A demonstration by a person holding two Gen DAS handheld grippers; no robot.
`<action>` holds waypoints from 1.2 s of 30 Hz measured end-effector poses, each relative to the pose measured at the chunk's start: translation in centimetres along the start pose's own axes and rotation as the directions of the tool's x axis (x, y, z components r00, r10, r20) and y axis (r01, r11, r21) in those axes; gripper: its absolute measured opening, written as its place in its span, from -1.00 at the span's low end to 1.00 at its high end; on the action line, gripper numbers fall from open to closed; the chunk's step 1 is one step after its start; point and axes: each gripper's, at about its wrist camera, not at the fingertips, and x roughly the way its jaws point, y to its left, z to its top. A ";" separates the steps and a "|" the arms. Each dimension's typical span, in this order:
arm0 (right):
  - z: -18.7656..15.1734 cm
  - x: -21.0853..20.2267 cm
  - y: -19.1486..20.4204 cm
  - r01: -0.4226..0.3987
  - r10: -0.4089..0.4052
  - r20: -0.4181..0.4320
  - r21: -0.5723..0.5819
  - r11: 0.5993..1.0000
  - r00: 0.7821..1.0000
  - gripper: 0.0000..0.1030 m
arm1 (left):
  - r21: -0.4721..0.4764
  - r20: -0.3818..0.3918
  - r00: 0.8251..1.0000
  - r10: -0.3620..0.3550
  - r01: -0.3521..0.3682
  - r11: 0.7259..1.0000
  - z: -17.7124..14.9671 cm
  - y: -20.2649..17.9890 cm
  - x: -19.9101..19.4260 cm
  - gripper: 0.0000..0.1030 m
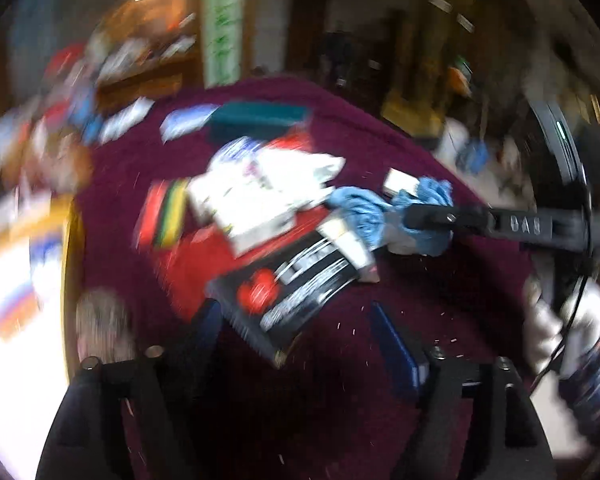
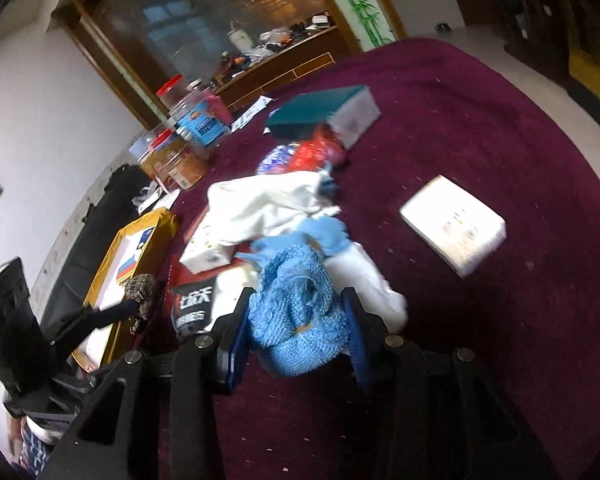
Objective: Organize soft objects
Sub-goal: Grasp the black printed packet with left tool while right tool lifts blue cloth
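Maroon cloth table point(image 2: 480, 128), cluttered rm.

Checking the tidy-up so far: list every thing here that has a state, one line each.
Right gripper: shut on the blue knitted cloth.
Left gripper: open, nothing between its fingers.
White cloth: crumpled, loose on the maroon tablecloth.
Teal-lidded box: closed.
White packet: lying flat, apart.

Pile mid-table, boxes around it.
Knitted cloth point(image 2: 296, 312) at near end of pile on round table point(image 2: 500, 120); tissue pack point(image 2: 454, 224) right; boxed book point(image 2: 324, 114) behind; jars point(image 2: 180, 152) far left.
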 end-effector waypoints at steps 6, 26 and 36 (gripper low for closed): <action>-0.3 -0.4 -1.8 -0.053 0.052 0.021 0.064 0.997 0.998 -0.18 | 0.325 -0.057 0.987 0.152 -0.125 0.937 1.5 -3.9 5.0 0.94; -1.2 -0.6 0.5 -0.046 0.046 -0.009 0.020 0.999 0.999 -0.18 | -0.179 0.048 0.998 -0.032 0.040 0.983 -0.4 5.8 -5.4 -0.11; 1.0 0.8 11.5 -0.159 0.148 -0.079 -0.146 0.977 0.986 -0.18 | -0.471 -0.032 0.972 0.235 -0.222 0.854 -6.6 20.1 -11.5 -0.11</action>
